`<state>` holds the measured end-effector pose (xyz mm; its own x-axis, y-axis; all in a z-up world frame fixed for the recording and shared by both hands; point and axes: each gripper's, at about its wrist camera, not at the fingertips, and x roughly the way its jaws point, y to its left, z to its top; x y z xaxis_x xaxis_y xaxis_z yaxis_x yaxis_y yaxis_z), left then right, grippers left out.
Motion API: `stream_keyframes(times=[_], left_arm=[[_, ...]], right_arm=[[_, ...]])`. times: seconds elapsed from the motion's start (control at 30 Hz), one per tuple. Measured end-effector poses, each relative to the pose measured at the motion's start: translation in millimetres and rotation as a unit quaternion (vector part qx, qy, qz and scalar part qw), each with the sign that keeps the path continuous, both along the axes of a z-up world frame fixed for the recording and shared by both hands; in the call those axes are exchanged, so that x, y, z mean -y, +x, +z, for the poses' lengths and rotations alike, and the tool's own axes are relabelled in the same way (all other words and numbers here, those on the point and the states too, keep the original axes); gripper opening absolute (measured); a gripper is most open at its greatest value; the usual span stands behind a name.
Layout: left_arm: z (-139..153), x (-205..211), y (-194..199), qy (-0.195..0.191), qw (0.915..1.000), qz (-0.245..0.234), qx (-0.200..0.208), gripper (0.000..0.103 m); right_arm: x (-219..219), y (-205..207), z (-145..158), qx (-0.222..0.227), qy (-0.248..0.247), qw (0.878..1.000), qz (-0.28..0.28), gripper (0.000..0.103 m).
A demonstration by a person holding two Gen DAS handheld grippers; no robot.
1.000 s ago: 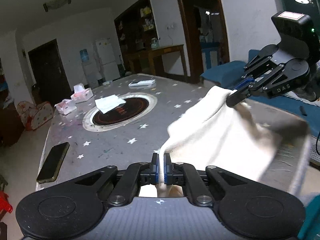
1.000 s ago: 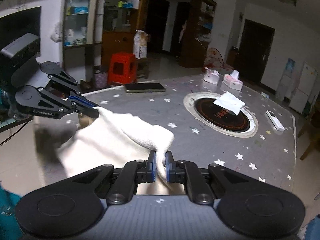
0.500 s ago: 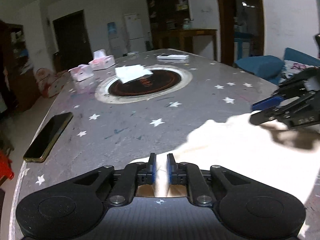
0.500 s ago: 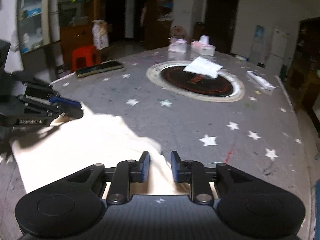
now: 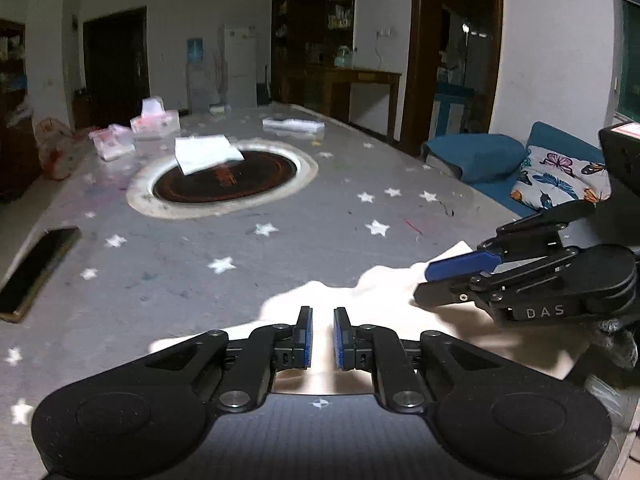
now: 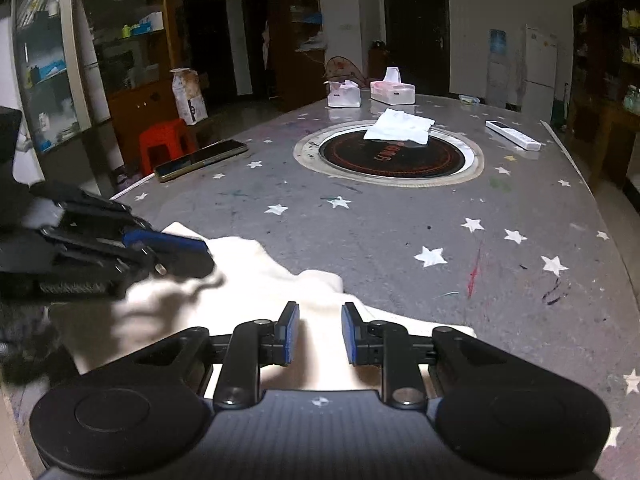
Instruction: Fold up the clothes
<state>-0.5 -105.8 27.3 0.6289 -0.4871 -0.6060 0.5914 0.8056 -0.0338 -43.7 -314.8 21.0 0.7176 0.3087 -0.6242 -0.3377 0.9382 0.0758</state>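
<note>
Both grippers' fingers point(image 5: 303, 336) parted above cloth point(image 6: 256, 280); only right view shows stool point(image 6: 166, 144).

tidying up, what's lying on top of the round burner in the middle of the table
A white tissue lies on the burner's far edge. Whatever is beneath the tissue is hidden.

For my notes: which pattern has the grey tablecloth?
White stars on the tablecloth, clearest in the right wrist view.

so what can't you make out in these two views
- Cloth, left wrist view: near edge hidden under the left gripper; right part behind the right gripper.
- Cloth, right wrist view: left part hidden by the left gripper, which is blurred.
- Phone, left wrist view: blurred, cut by the edge.
- Garment type: unclear.
</note>
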Motion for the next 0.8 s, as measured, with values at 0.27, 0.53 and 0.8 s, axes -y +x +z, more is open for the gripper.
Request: stream_keyframes(times=[0.27,0.53,0.8], left_arm=[[-12.0,5.0,14.3,-0.005,0.9996,0.014,-0.026,0.013],[-12.7,6.7,14.7,-0.003,0.9993,0.022,-0.028,0.013],[-13.1,7.6,12.6,-0.001,0.9994,0.026,-0.024,0.013]], right_arm=[[5.3,5.7,-4.7,-0.004,0.008,1.000,-0.010,0.020],[-2.0,10.4,-5.8,0.000,-0.007,1.000,-0.002,0.020],[9.5,-37.1,7.5,0.020,-0.020,1.000,-0.001,0.020]])
